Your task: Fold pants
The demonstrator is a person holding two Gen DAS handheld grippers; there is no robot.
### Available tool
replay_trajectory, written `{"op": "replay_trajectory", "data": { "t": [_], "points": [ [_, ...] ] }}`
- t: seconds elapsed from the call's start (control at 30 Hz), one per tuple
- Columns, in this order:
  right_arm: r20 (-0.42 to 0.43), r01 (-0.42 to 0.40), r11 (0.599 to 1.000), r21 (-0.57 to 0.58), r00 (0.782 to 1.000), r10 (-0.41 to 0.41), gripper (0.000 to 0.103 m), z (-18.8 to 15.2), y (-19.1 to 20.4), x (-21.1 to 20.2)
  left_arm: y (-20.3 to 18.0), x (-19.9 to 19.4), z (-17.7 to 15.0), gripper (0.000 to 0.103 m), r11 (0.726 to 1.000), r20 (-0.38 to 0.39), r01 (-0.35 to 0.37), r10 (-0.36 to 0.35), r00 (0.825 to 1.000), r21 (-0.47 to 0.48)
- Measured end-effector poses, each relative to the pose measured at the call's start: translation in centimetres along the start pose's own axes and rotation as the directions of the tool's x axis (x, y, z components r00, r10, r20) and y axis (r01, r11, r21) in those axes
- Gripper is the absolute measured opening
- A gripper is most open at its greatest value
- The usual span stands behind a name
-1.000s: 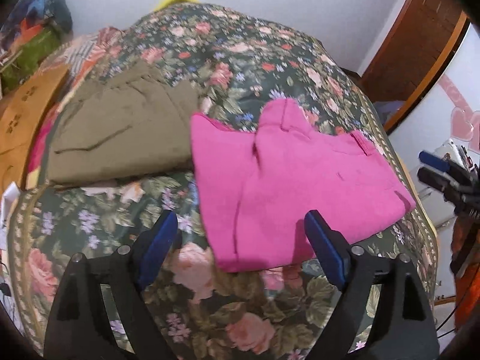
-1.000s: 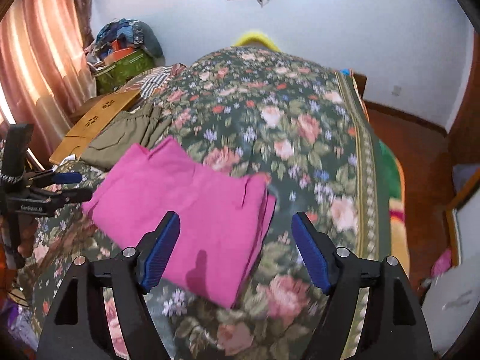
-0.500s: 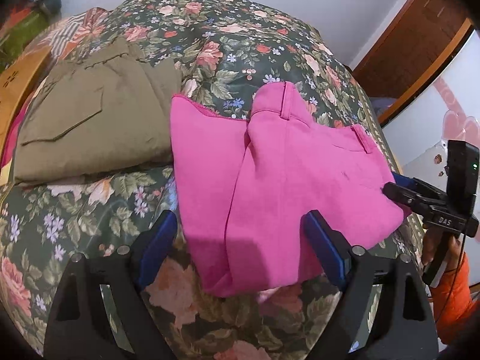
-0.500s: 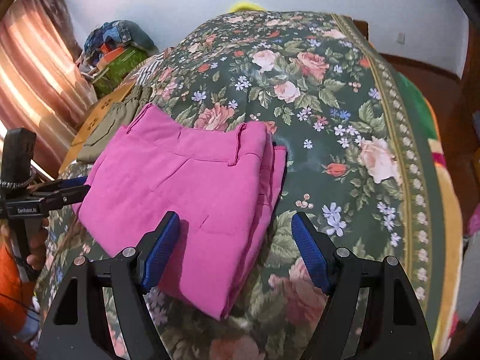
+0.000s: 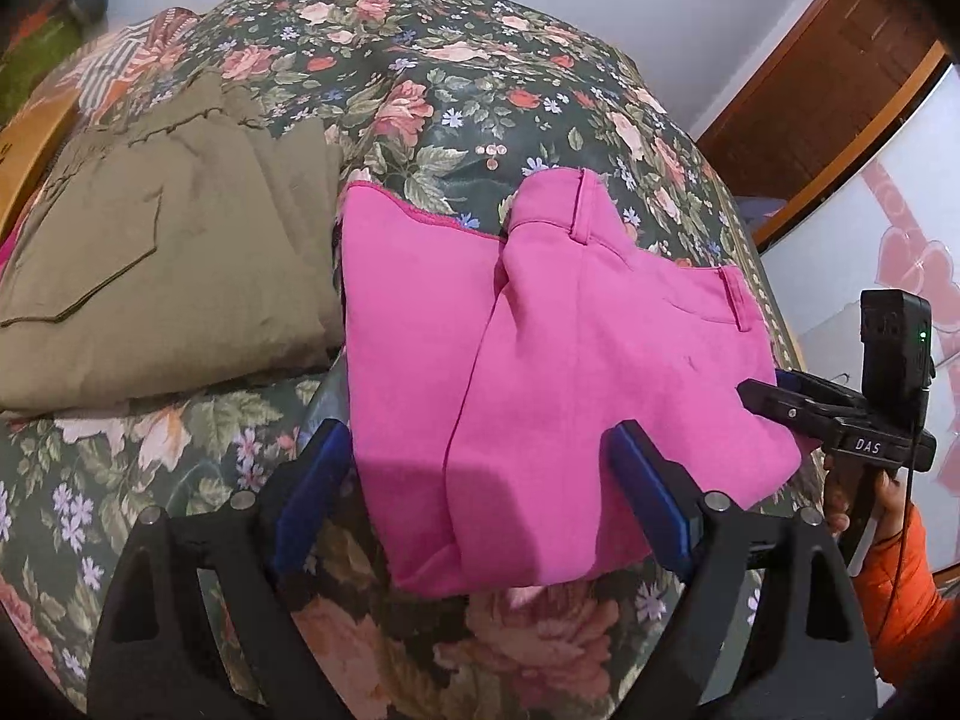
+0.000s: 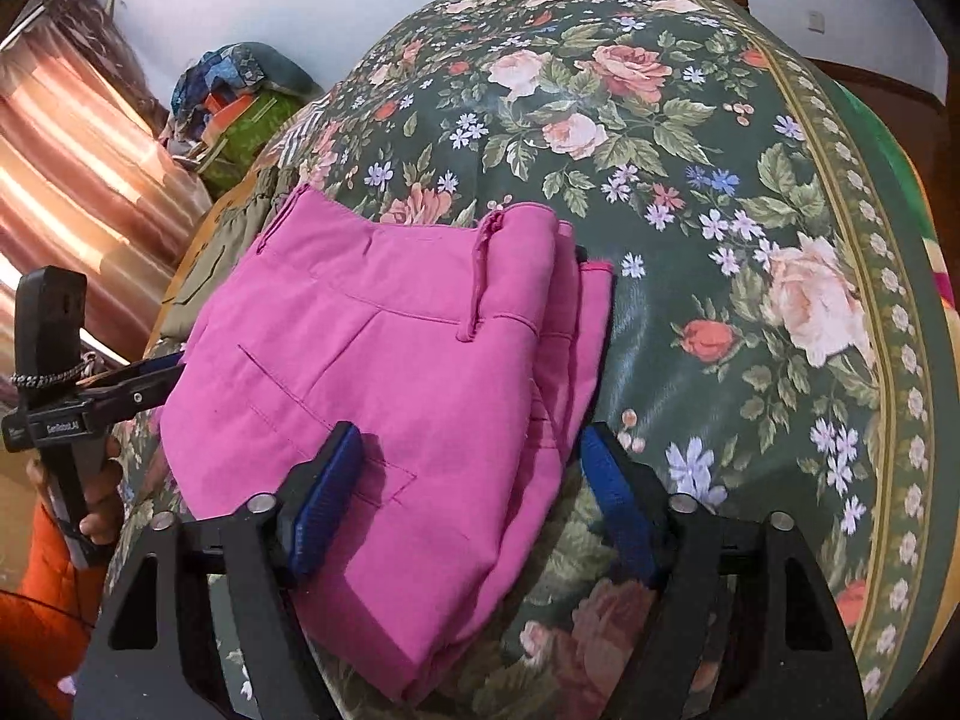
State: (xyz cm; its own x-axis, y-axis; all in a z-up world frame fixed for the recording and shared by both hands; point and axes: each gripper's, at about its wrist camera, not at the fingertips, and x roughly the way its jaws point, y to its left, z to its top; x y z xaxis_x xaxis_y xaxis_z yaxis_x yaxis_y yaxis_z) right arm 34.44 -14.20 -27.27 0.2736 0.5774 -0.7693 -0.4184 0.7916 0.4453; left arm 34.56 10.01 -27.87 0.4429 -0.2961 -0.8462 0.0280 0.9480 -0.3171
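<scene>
hovering low over the near edge of the bed, the left gripper has its blue pads spread wide, released, with the folded hem end of the pink pants lying between and below them; the pads press on nothing. the right gripper is at the other near corner of the same bundle, its jaws having just been closing in, with the thick folded edge of the pants between the pads; its left pad lies over the top layer, its right pad stands just off the stacked edge, and the cloth is not yet pinched, so this claw too is unclenched. seen from the left camera, the right gripper's black fingers reach to the pants' right edge, held by a hand coming out of an orange sleeve. from the right camera the person's other hand grips the left tool's handle at the pants' left side.

the pants lie folded into a compact rectangle on the floral bedspread, near the front edge, waistband and belt loops on the far side. just beside them on their left, touching or very nearly so, is a folded olive garment. farther back along that side sits a heap of coloured bags and cloth by a pinkish curtain. beyond the bed is a pale wall, with a brown wooden door on the right.
</scene>
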Motion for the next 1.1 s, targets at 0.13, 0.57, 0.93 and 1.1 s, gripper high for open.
{"op": "replay_trajectory", "data": {
  "t": [0.13,0.57,0.93,1.1],
  "points": [
    [0.012,-0.011,1.0,0.021,1.0,0.01,0.048,0.2,-0.4,0.2,-0.4,-0.2,0.1,0.061,1.0,0.02,0.011,-0.011,1.0,0.022],
    [0.117,-0.003,1.0,0.011,0.993,0.001,0.015,0.3,0.1,-2.6,-3.2,-2.8,-0.5,0.01,0.988,0.088,-0.067,0.056,0.995,0.139],
    [0.196,0.007,0.998,-0.067,0.981,0.006,0.014,0.7,3.6,-6.1,-4.8,-7.4,-0.9,0.005,0.981,0.21,-0.1,0.064,0.976,0.168],
    [0.234,0.013,0.994,-0.11,0.972,0.013,0.014,1.8,5.6,-7.2,-4.6,-9.9,-0.7,0.004,0.98,0.264,-0.116,0.07,0.962,0.164]
  ]
}}
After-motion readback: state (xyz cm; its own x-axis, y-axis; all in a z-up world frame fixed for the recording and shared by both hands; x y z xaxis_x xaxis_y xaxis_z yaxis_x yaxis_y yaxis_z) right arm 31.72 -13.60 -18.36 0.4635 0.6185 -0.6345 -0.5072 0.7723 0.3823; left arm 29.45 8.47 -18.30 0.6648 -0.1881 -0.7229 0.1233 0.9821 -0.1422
